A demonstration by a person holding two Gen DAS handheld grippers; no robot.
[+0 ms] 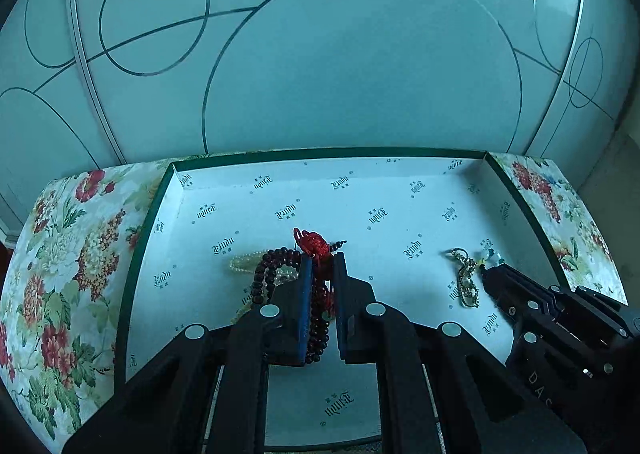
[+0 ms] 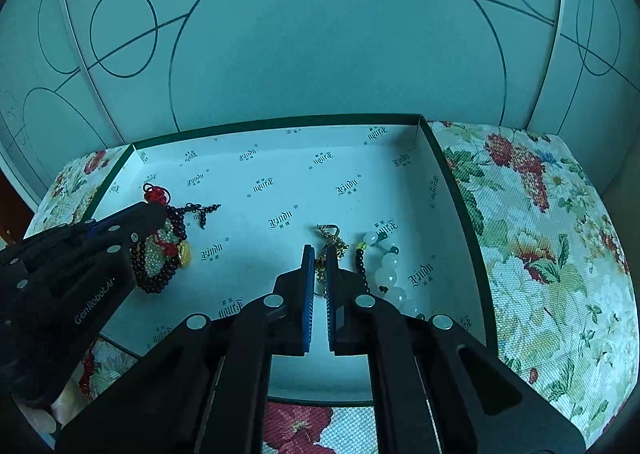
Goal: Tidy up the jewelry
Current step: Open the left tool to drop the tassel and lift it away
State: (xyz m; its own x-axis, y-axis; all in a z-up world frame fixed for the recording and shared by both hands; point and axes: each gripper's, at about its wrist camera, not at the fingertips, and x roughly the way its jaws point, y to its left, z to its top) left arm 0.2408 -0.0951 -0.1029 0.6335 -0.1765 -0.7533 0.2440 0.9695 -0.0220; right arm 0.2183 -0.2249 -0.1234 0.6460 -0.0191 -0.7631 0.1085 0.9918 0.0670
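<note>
Both grippers are down inside the shallow white box lid [image 1: 256, 190] with the printed logos and dark green rim, which sits on a floral tablecloth [image 1: 64, 238] in front of frosted glass doors [image 1: 320, 54]. The left gripper [image 1: 323, 260] has its jaws pressed nearly together on the dark red bead strand [image 1: 320, 318], which runs up between the blue pads to a red knotted tassel [image 1: 314, 244] at the tips; the rest of that strand lies coiled on the lid floor just left of the fingers, over a pale bead bracelet [image 1: 256, 264]. The right gripper [image 2: 319, 254] is likewise pinched close, on the gold chain [image 2: 330, 238] whose loop shows just past its tips, with a white jade-like bead bracelet [image 2: 390, 274] and small dark beads lying just to its right. The step in hand looks like setting each piece down in its own area of the lid. To do it well, I would lower each hand until the hanging part rests on the cardboard, then spread the jaws slowly and draw back along the fingers (a sideways exit could snag the tassel cord or drag the chain). Keep the chain clear of the white beads so they do not tangle, and keep the red strand from pulling the pale bracelet along.
</note>
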